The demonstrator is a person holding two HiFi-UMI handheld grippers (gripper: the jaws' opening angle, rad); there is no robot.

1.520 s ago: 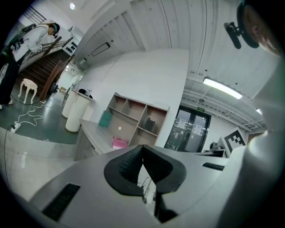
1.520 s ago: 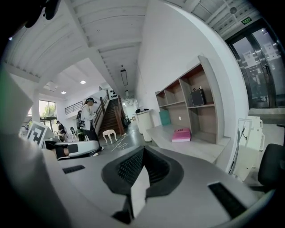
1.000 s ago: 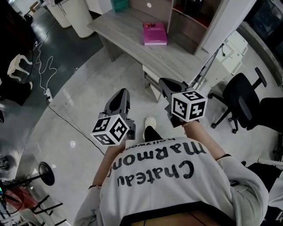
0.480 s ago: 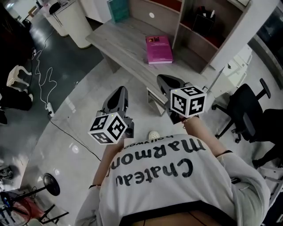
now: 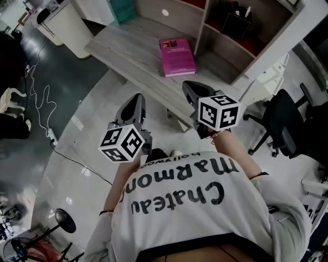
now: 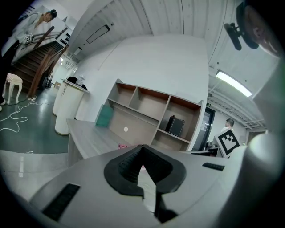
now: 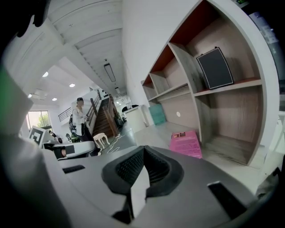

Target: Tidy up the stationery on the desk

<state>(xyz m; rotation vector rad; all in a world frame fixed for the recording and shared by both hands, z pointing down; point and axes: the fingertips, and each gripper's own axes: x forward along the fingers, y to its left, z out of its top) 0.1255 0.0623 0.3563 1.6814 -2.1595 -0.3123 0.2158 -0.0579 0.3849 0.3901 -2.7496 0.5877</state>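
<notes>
A pink book (image 5: 177,56) lies flat on the grey desk (image 5: 128,46), close to the wooden shelf unit (image 5: 207,20). A black pen holder (image 5: 236,23) with pens stands in a shelf compartment. My left gripper (image 5: 137,97) is shut and empty, held over the floor short of the desk's front edge. My right gripper (image 5: 188,85) is also shut and empty, at the desk's front edge just below the book. In the right gripper view the book (image 7: 186,143) lies beyond the closed jaws and the holder (image 7: 215,67) sits on its shelf. The left gripper view shows the holder (image 6: 176,125).
A teal object (image 5: 122,10) leans at the desk's far left. A black office chair (image 5: 284,120) stands on the right. A white cabinet (image 5: 61,20) and a cable (image 5: 38,102) lie left. A person (image 7: 80,118) and a stool (image 7: 101,139) stand far off.
The person has stepped closer to the desk. Both grippers moved forward with it, still shut; the right one now reaches the desk's front edge.
</notes>
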